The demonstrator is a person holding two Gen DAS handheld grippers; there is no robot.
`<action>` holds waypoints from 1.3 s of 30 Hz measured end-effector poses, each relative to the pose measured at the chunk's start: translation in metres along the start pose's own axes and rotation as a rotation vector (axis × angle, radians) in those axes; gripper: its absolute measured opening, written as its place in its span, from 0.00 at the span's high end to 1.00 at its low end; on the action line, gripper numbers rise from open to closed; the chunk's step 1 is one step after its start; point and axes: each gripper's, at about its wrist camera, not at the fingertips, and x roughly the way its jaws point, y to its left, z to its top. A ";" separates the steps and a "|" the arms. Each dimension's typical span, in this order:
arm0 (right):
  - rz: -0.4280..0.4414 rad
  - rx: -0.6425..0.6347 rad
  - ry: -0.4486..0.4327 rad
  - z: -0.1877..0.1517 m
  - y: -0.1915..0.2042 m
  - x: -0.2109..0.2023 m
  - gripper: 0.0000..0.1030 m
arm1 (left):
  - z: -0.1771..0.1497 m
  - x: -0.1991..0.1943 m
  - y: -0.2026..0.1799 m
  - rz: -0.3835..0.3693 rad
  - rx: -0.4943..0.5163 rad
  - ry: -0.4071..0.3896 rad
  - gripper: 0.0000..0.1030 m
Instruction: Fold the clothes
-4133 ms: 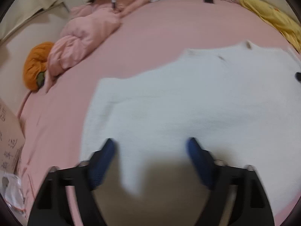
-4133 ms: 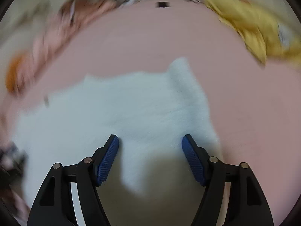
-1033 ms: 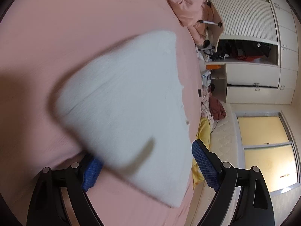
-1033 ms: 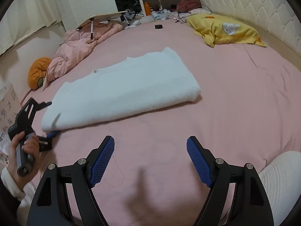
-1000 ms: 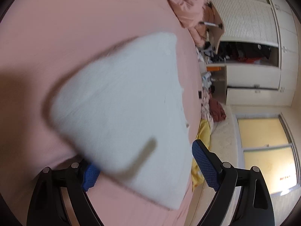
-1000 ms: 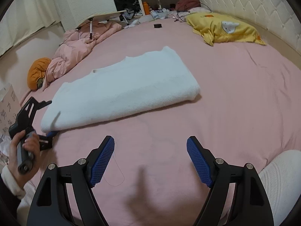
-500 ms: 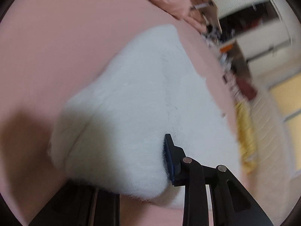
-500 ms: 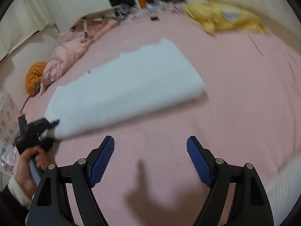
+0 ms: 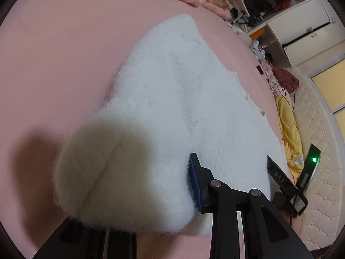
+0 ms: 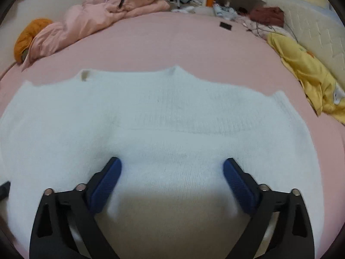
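A white fluffy sweater (image 10: 172, 108) lies folded lengthwise across the pink bed (image 10: 172, 43). In the left wrist view its near end (image 9: 120, 168) bulges up close to the camera. My left gripper (image 9: 138, 196) is shut on that end: one blue pad (image 9: 195, 185) presses into the wool and the other finger is hidden under it. My right gripper (image 10: 172, 183) hangs low over the middle of the sweater's near edge. Its jaws are opening wide, the wool lies between them, and the pads do not press on it. The right gripper's black body (image 9: 286, 179) shows beyond the sweater.
A crumpled pink duvet (image 10: 97, 10) and an orange cushion (image 10: 28, 36) lie at the far left. A yellow cloth (image 10: 306, 73) lies on the right by the quilted headboard (image 10: 312, 28). A small black thing (image 10: 225, 25) rests far back. Cluttered shelves (image 9: 269, 6) stand beyond the bed.
My left gripper has closed on the sweater's end and rolled. My right gripper has swept in from the bare sheet to right over the sweater, lower down, with its jaws wider.
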 end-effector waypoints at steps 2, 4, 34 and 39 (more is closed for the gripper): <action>-0.002 0.002 0.005 0.001 0.000 0.000 0.02 | 0.001 0.001 0.000 -0.001 0.001 0.009 0.73; -0.013 0.000 0.033 0.006 0.000 -0.009 0.02 | -0.001 0.000 0.002 -0.009 0.001 0.016 0.73; 0.077 0.581 -0.325 -0.125 -0.270 -0.170 0.01 | -0.036 -0.018 -0.231 0.372 0.740 -0.162 0.78; 0.131 0.786 -0.338 -0.143 -0.321 -0.161 0.01 | -0.127 0.029 -0.343 0.402 1.201 -0.203 0.89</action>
